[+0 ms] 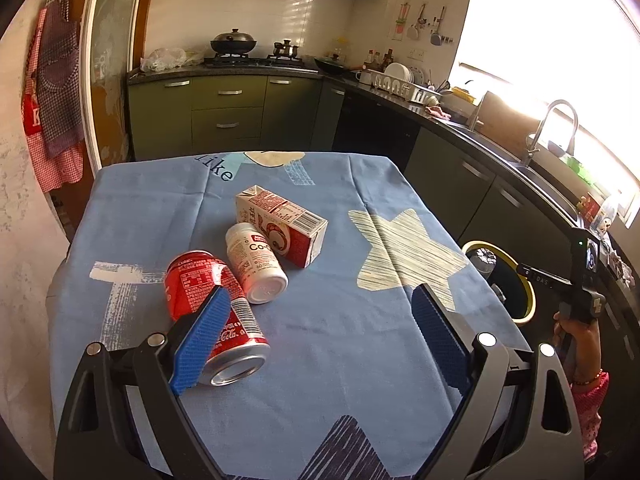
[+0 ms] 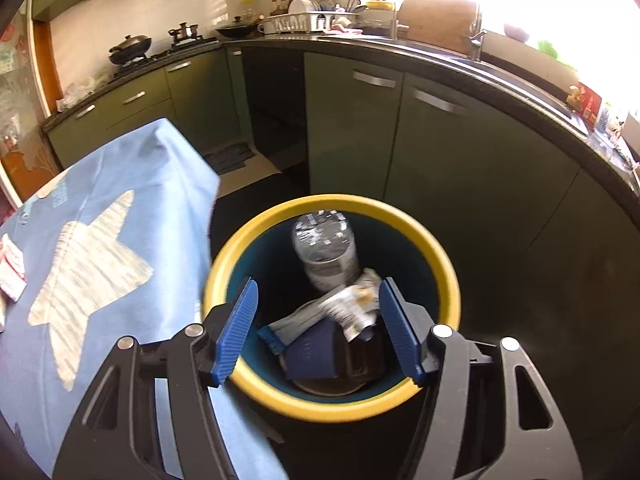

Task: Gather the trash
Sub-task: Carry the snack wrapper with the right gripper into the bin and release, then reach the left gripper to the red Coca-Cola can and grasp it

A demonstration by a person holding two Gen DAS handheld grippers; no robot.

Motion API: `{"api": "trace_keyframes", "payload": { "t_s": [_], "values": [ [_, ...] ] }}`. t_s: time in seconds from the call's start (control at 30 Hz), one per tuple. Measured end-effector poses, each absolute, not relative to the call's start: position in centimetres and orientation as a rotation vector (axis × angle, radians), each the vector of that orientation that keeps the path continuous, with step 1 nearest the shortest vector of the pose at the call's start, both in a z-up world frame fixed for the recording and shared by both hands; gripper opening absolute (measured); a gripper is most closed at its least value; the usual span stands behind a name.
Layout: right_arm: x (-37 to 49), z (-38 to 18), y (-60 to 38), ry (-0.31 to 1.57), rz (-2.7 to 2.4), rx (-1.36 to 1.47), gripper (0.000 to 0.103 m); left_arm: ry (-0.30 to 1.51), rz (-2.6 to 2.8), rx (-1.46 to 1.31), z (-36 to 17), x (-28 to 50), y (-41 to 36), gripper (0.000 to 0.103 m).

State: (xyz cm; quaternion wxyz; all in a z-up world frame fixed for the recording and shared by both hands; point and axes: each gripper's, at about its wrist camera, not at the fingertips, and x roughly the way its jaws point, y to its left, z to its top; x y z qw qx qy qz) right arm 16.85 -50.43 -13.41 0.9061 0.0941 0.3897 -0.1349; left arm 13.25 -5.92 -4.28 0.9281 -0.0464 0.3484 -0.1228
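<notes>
On the blue tablecloth [image 1: 320, 320] lie a red Coca-Cola can [image 1: 200, 292], a white pill bottle [image 1: 256, 264] and a red-and-white carton [image 1: 284, 224], all on their sides. My left gripper [image 1: 320, 312] is open above the cloth, its left finger in front of the can. My right gripper [image 2: 318, 320] is open and empty over the yellow-rimmed bin [image 2: 444, 264], which holds a clear plastic bottle [image 2: 326, 250], a crumpled wrapper [image 2: 348, 304] and a dark blue box [image 2: 312, 352]. The bin [image 1: 528, 300] also shows beside the table's right edge.
Green kitchen cabinets [image 2: 352, 120] and a dark counter with a sink and tap [image 1: 560, 120] run behind and to the right. A stove with a wok [image 1: 234, 42] stands at the back. The table edge [image 2: 208, 200] is just left of the bin.
</notes>
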Motion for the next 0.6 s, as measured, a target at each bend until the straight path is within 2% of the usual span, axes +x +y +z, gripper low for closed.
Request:
{"api": "trace_keyframes", "payload": {
  "t_s": [0.23, 0.6],
  "values": [
    [16.7, -13.4, -47.7, 0.813, -0.201, 0.185, 0.06, 0.745, -0.098, -0.091, -5.5, 14.5, -3.7, 0.091],
    [17.4, -14.8, -46.6, 0.848, -0.138, 0.206, 0.06, 0.916, 0.064, -0.063, -10.0, 19.1, -2.6, 0.091]
  ]
}}
